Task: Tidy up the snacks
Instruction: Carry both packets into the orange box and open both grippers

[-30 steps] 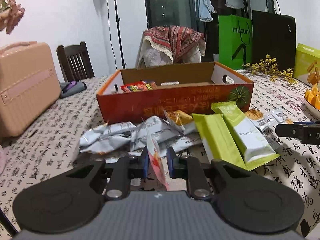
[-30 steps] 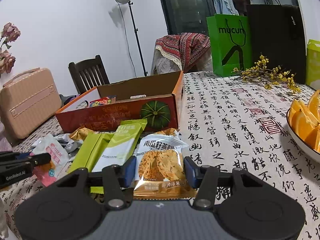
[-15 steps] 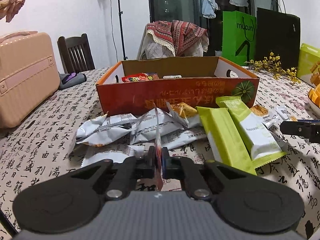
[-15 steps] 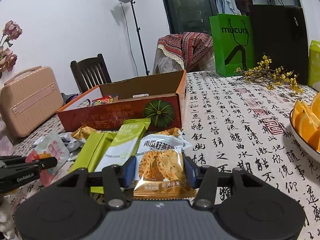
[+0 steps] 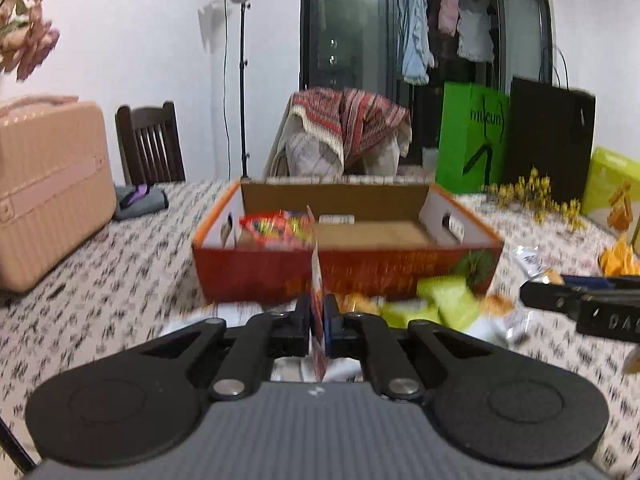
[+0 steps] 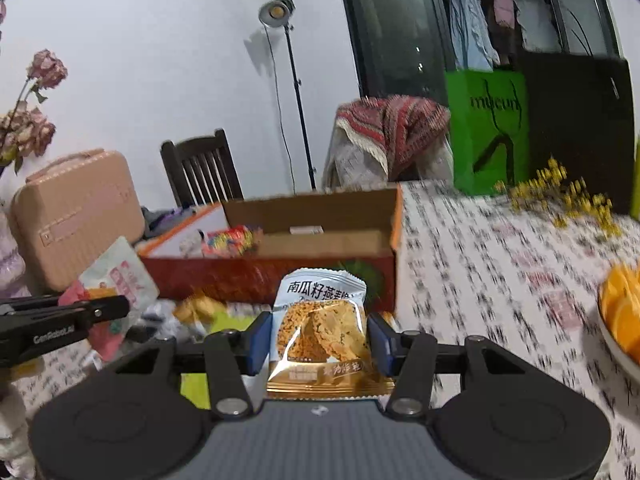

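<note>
left gripper (image 5: 318, 322): jaws pressed together on a thin pink-and-white snack packet (image 5: 316, 280), seen edge-on and standing upright between the pads; a second ago the pads stood apart around it, and they have just closed.
pink packet from the right: in the right wrist view the same packet (image 6: 120, 276) shows its flat face at 9 o'clock, pinched at the tip of the left gripper (image 6: 116, 308), lifted off the tablecloth (image 6: 500, 260).
right gripper (image 6: 320, 338): jaws part-way spread, pinching a cracker packet (image 6: 320, 320) by its two sides; same grip as before.
cracker packet: upright, clear of the table; earlier its lower edge sat among the green packets.
box (image 5: 348, 268): orange cardboard tray at 12 o'clock of both grippers, holding a red packet (image 5: 276, 224) in its left end; its floor shows more than before.
snack pile (image 5: 440, 304): green and silver packets on the table between the box and the grippers, now lower in view and partly hidden behind the fingers.
blur: both views are smeared, unlike the sharp earlier frames.
orange slices (image 6: 620, 312): in a bowl at 3 o'clock.
</note>
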Demonstrator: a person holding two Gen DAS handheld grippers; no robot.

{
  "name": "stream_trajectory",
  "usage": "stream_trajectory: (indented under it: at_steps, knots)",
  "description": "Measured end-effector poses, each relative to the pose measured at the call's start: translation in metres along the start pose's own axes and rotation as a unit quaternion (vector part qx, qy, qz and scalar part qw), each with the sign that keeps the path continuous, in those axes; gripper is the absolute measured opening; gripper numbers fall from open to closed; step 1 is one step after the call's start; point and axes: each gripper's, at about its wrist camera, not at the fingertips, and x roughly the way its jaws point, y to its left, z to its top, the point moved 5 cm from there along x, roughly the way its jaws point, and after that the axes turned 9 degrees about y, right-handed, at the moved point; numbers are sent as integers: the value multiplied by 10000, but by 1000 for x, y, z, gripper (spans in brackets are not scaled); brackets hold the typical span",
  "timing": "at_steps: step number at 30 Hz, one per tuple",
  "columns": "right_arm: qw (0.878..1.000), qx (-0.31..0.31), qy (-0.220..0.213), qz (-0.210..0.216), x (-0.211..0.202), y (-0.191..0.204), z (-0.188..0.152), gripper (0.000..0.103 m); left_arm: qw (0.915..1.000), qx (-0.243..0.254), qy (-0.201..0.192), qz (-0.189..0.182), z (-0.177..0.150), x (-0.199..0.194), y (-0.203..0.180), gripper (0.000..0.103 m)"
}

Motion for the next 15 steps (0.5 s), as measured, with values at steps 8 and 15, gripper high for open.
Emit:
stream_trajectory:
  at_steps: [8, 15]
  knots:
    - [9995, 2, -330, -26, 22, 11, 60, 50, 9991, -56, -415, -43, 59, 12, -13, 7]
    - [9992, 92, -339, -175, 66, 11, 110, 50, 9985, -302, -445, -88, 103, 49, -11, 7]
